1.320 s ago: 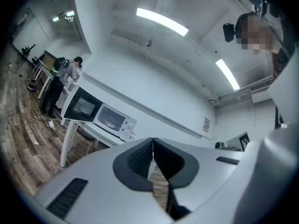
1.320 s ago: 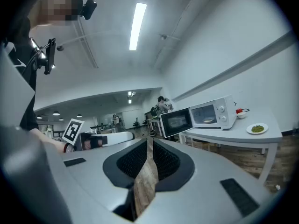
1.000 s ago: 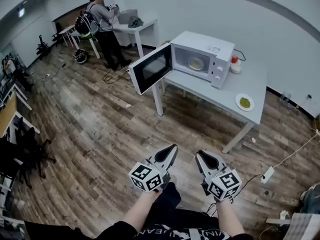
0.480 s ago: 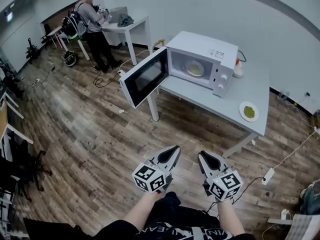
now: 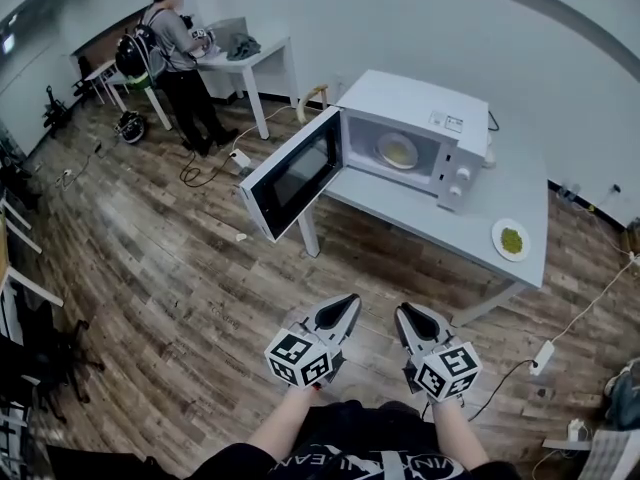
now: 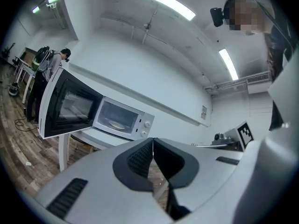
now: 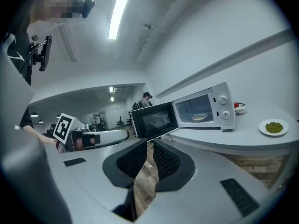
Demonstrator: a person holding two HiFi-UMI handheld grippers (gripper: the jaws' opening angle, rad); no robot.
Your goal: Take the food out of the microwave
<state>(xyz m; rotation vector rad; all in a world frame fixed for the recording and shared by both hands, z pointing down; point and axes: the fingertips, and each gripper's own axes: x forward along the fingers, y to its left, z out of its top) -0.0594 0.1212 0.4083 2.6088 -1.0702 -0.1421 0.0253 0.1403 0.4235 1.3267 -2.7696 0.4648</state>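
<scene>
Since one second ago the white microwave oven (image 5: 420, 118) has drawn nearer in the head view, and the person at the back of the room (image 5: 175, 43) has shifted toward the left edge. I see both claws low in the frame as before.

Hard to make out: the food is a pale disc on a plate (image 5: 398, 150) inside the microwave cavity, and I cannot tell what kind it is. The black-windowed microwave door (image 5: 290, 173) hangs open past the tabletop edge. A small red-and-white item (image 7: 239, 107) beside the oven is too small to identify, and the oven hides it in the head view. My forearms are cut off at the bottom edge.

Left claw (image 5: 350, 299): pads pressed together, nothing between them. Right claw (image 5: 402, 311): pads a thin slit apart, nothing between them. Both are well apart from the oven.

Surface: the grey tabletop (image 5: 440, 218) carries the oven and a small white plate of green food (image 5: 511, 239).

Room: wood-plank floor (image 5: 160, 268), pale walls, a white power strip (image 5: 543, 356) on the floor, and a second white table (image 5: 250, 53) beside the person.
</scene>
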